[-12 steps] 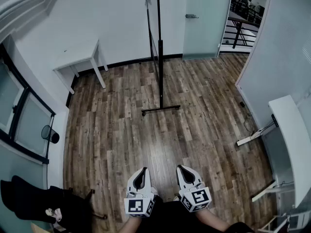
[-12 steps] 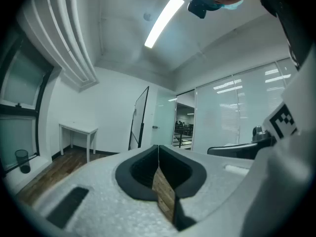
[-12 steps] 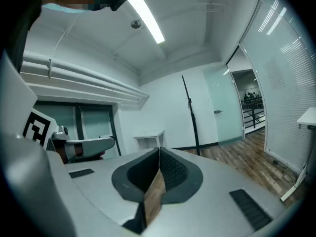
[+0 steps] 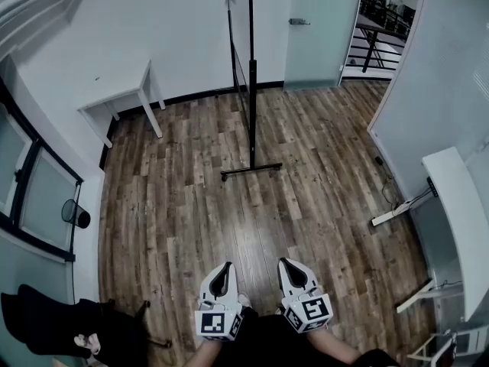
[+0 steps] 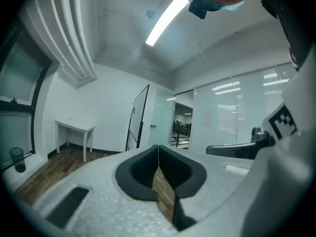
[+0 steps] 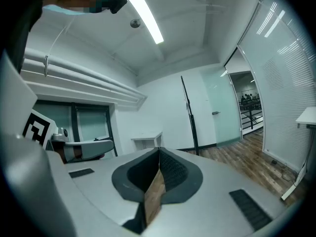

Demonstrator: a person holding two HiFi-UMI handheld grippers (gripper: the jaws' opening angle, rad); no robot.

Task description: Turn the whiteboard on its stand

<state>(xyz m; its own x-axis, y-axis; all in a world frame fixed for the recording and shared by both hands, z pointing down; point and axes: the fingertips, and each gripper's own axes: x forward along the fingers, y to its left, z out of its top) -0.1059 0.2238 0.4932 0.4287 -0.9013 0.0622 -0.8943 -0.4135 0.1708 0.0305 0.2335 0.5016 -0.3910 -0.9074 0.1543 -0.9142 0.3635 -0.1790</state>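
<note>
The whiteboard stands edge-on across the room on a black stand with a floor bar. It also shows in the left gripper view as a thin tilted whiteboard and in the right gripper view as a dark whiteboard upright. My left gripper and right gripper are held low near my body, far from the board. Both are shut with nothing between the jaws: left gripper, right gripper.
A white table stands against the left wall. A glass door is behind the board, a white desk on the right, a black chair at lower left. Wood floor lies between me and the stand.
The view has shifted slightly, so the room sits a little higher and more to the left in the frame. The grippers keep their places.
</note>
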